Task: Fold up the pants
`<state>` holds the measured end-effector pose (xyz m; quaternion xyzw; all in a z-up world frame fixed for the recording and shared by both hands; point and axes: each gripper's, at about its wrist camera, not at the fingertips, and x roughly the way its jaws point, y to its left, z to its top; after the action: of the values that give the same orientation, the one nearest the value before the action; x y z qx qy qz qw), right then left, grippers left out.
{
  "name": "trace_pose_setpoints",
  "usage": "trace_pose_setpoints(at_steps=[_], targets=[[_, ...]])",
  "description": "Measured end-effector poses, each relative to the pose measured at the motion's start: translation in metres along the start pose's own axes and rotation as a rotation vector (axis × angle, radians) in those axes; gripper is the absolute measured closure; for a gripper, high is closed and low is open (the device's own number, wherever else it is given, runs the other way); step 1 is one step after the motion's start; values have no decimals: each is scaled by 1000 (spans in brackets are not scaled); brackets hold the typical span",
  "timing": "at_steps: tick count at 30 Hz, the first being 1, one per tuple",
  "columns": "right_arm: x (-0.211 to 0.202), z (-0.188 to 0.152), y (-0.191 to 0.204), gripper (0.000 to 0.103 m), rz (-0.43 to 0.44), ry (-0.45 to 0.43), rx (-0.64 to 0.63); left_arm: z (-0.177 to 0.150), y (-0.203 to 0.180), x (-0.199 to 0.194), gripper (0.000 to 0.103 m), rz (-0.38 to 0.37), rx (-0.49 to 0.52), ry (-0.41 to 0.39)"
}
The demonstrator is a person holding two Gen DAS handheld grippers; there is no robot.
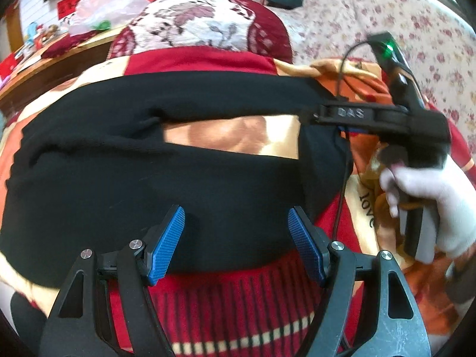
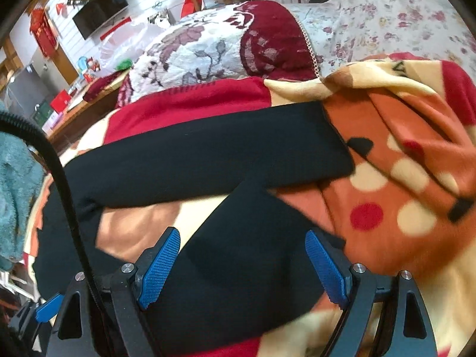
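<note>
The black pants lie spread across a patterned blanket on a bed or sofa — which of the two cannot be told — with the two legs parted so that a wedge of blanket shows between them. In the left wrist view the left gripper hovers over the near edge of the cloth at about 6 o'clock, its blue pads standing well apart and holding nothing. In the right wrist view the right gripper is likewise spread wide over the nearer leg, toward 6 o'clock, while the far leg runs out to its cuff at about 2 o'clock. The step in hand looks to be taking hold of one leg to lay it over the other. To do it well, each gripper should probably close on the outer edge of the same leg, catching both layers of cloth, and the two should lift and carry together so the leg lands flat, seam to seam, without dragging the blanket up. A cable crossing the cloth could snag. Legible writing: "DAS" on the right gripper's body at 3 o'clock in the left view, and "love" printed on the blanket.
</note>
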<state>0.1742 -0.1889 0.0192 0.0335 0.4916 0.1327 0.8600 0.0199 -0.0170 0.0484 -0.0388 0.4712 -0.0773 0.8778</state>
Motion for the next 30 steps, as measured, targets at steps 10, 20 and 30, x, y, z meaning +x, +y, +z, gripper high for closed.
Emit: trace_pose_setpoints(at_steps=[10,20,30], targets=[[35,14,-2,47,24,94,-84,11,-9,25,34,-26,4,23],[-13,3,-13,89,115,13,-111,2,-31,25,85,-150,97,37],[-89,-50,-27,89,32,46,-119,-34,-65,11,87,-228,230,77]])
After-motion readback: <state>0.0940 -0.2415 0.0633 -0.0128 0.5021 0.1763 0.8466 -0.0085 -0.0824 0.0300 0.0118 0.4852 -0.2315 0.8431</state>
